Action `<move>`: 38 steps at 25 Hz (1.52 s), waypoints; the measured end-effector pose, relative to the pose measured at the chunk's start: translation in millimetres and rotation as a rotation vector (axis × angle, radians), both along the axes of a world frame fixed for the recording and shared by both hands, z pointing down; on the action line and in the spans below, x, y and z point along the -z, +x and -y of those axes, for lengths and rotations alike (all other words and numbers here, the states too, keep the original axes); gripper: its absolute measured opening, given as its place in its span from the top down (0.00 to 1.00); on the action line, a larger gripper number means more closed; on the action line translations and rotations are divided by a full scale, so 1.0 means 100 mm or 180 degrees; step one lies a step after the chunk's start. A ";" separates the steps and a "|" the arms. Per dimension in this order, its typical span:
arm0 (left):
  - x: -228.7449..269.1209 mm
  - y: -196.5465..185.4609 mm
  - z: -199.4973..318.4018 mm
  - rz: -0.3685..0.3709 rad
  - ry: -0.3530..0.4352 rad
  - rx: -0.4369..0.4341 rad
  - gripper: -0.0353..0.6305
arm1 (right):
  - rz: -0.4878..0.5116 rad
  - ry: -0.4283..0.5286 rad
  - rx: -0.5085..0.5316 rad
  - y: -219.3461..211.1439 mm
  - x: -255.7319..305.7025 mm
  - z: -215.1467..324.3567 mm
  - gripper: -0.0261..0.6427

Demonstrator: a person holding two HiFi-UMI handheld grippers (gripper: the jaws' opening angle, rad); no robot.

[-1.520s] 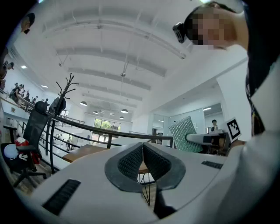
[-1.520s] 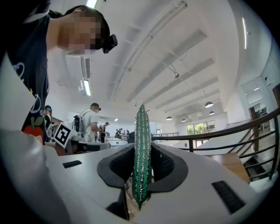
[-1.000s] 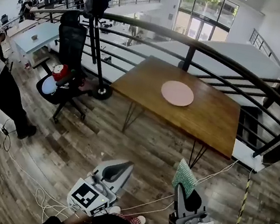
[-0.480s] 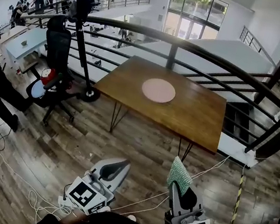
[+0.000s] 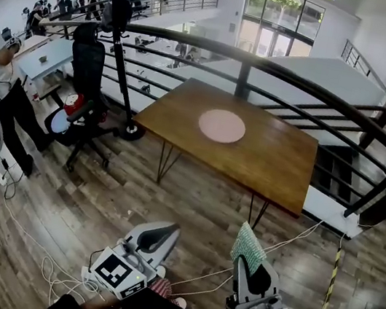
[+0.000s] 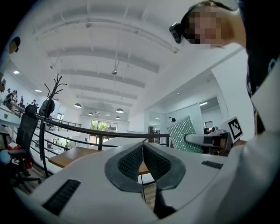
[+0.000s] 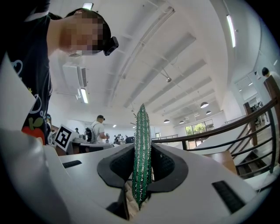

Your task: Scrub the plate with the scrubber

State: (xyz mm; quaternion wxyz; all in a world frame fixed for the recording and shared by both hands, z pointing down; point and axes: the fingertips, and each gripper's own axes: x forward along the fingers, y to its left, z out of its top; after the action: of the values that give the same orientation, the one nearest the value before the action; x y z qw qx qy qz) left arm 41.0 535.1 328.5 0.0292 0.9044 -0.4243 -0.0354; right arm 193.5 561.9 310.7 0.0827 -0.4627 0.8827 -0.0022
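A person stands back from a wooden table (image 5: 280, 165), holding a gripper in each hand above the plank floor (image 5: 96, 200). The right gripper (image 5: 243, 264) clamps a green scrubber (image 5: 250, 246) upright; the left gripper (image 5: 165, 228) has its jaws pressed together, empty. The pink plate (image 5: 221, 126) (well apart from both) lies on the tabletop.

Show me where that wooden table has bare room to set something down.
Only the pink plate sits on the table. Bare wood: the wide stretch right of the plate, and the strip along the near edge. Crowding is on the floor left: chair, coat stand.
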 end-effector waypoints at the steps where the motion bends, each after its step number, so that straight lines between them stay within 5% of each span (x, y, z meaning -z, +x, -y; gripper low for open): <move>1: -0.01 -0.01 0.02 0.0021 0.0009 0.0029 0.94 | 0.0000 -0.0007 0.0014 0.00 -0.01 0.03 0.87; 19: -0.04 -0.25 1.42 -0.0094 0.0092 -0.0064 0.94 | -0.0153 0.0044 0.0040 -0.35 0.03 1.43 0.87; 38: -0.27 -1.07 2.94 -0.0045 -0.0068 -0.0142 0.94 | -0.0218 -0.0106 -0.0027 -1.13 -0.12 3.03 0.87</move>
State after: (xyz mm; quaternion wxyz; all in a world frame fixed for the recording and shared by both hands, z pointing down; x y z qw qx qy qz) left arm -65.7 241.5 356.0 0.0427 0.9129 -0.4042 -0.0366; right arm 80.4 258.8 322.5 0.0446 -0.4675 0.8829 -0.0007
